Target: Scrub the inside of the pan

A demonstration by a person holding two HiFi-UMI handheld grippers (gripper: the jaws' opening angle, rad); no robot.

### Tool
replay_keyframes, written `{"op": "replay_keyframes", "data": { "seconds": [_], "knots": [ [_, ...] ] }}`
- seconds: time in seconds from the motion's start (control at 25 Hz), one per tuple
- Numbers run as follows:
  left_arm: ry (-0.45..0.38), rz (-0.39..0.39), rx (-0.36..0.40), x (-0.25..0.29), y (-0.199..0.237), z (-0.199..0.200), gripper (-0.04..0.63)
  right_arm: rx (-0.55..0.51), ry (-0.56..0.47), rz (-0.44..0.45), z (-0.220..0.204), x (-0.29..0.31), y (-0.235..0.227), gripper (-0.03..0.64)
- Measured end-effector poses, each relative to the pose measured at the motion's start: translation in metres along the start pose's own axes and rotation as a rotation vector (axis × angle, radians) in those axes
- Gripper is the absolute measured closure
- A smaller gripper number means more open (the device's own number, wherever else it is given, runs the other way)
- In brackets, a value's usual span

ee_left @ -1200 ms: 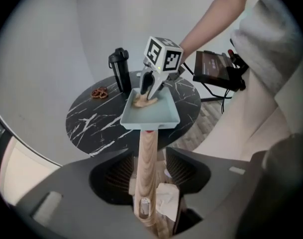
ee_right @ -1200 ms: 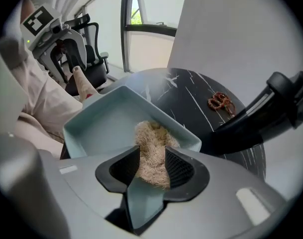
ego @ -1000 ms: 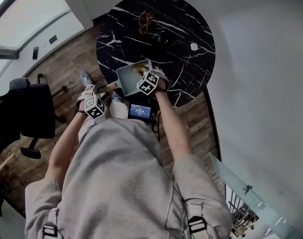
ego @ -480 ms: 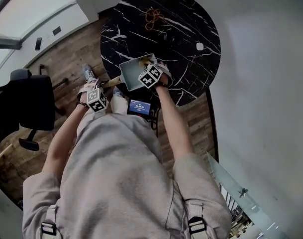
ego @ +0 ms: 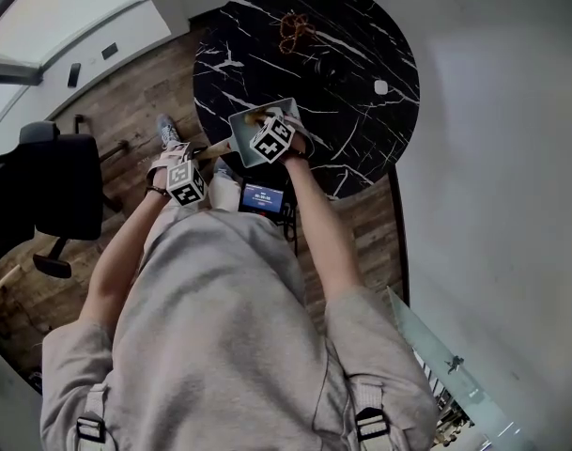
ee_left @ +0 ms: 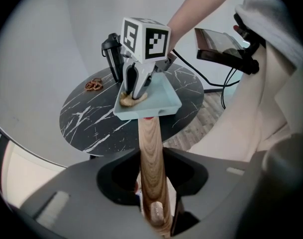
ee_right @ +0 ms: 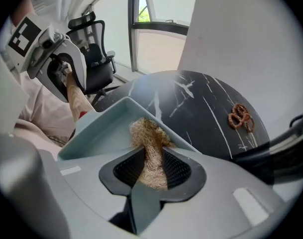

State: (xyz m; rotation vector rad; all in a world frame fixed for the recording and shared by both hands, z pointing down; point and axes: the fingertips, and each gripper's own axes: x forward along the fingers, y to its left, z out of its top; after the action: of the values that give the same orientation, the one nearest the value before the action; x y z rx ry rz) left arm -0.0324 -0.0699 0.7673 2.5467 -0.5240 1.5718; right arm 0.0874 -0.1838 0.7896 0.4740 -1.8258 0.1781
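Note:
A pale blue-grey square pan (ego: pixel 244 130) (ee_left: pixel 161 97) (ee_right: pixel 99 131) rests at the near edge of the round table. Its wooden handle (ee_left: pixel 151 153) (ego: pixel 211 150) sticks out toward me, and my left gripper (ee_left: pixel 151 183) (ego: pixel 193 164) is shut around it. Inside the pan lies a tan fibrous scrubber (ee_right: pixel 150 138) (ee_left: pixel 131 99). My right gripper (ee_right: pixel 152 166) (ee_left: pixel 135 89) (ego: pixel 267 125) points down into the pan. Its jaws are closing, and the scrubber is pinched between the pads.
The black marble table (ego: pixel 361 45) (ee_left: pixel 86 118) also carries a brown pretzel-like tangle (ego: pixel 295 28) (ee_right: pixel 241 117), a black bottle (ee_left: pixel 113 56) and a small white object (ego: pixel 380 87). A lit screen (ego: pixel 263 198) hangs at my waist. An office chair (ego: pixel 41 195) stands on the wooden floor at the left.
My right gripper has slid slightly left within the pan with the scrubber. The pan and the left gripper have stayed put; the view itself has shifted a little.

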Motion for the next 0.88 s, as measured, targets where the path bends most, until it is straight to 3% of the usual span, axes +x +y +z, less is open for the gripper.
{"op": "replay_keyframes", "data": {
  "seconds": [0.24,0.68,0.88],
  "knots": [
    [0.017,-0.005,0.002,0.001,-0.002,0.001,0.462,-0.058,-0.007,0.082,0.030,0.008,0.037,0.505],
    [0.030,-0.018,0.004,0.000,-0.001,0.002,0.460,0.154,-0.039,0.163,0.041,0.007,0.044,0.523],
    [0.027,-0.023,-0.012,0.000,-0.004,0.002,0.459,0.304,-0.108,0.239,0.034,0.001,0.043,0.528]
  ]
}}
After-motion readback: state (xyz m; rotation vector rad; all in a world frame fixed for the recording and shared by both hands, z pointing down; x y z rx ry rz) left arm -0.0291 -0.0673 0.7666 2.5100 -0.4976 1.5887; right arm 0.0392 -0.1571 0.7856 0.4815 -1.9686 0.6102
